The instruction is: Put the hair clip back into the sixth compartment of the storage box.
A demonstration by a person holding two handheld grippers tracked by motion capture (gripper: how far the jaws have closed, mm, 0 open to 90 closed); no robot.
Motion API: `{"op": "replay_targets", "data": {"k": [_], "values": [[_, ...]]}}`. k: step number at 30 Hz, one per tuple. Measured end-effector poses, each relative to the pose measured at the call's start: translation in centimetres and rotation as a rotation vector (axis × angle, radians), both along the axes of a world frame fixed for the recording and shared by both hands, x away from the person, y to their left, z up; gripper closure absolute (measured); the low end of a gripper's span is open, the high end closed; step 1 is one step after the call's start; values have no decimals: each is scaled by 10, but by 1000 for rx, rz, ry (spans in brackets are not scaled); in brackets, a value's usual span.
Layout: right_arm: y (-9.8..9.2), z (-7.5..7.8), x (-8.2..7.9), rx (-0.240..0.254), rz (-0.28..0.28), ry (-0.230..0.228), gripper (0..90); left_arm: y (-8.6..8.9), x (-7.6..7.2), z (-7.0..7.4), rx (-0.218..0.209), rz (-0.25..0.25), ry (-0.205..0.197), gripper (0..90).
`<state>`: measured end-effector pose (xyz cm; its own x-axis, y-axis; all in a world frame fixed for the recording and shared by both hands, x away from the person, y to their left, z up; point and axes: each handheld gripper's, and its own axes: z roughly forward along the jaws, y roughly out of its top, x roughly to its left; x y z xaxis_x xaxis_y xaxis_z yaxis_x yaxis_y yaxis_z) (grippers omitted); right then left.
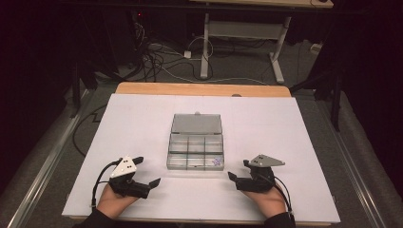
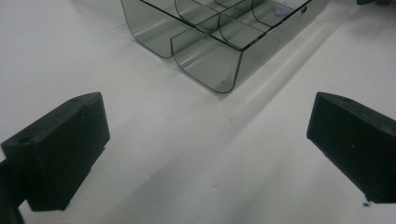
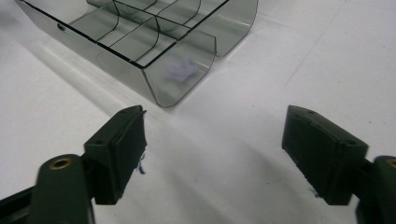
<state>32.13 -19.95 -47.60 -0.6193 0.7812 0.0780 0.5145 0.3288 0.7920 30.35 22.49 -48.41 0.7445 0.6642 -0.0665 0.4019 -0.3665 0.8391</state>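
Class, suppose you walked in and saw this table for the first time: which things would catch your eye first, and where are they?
First comes the smoky clear compartment box in the middle of the white table, its lid folded back on the far side. A small pale purple item lies in its near right compartment. Nearer the front edge, the left tool and the right tool rest either side of the box, both open with nothing between their jaws.

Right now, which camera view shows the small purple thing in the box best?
The right gripper view: the purple thing sits close, seen through the clear box corner wall, though blurred. The high view shows a tiny speck in the near right compartment. The left gripper view shows a faint trace.
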Motion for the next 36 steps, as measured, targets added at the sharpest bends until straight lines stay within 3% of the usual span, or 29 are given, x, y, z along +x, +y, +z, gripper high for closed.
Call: {"op": "replay_targets", "data": {"k": [9, 14, 21, 26, 28, 33, 36], "values": [[0, -2, 1, -13, -33, 2, 108, 1, 1, 0, -5, 7, 4, 0], [1, -1, 1, -25, -59, 1, 3, 1, 1, 0, -8, 10, 5, 0], [1, 0, 3, -39, -91, -7, 3, 1, 2, 0, -7, 29, 20, 0], [-3, 0, 3, -42, -98, -32, 3, 1, 8, 1, -2, 66, 76, 0], [-5, 1, 3, -34, -104, -35, 3, 0, 12, 1, -3, 58, 104, 0], [-9, 4, 6, -20, -116, -58, 3, -2, 18, 2, 5, 44, 123, 0], [-10, 6, 11, -15, -129, -59, 3, 0, 23, 2, -45, 49, 146, 0]]}}
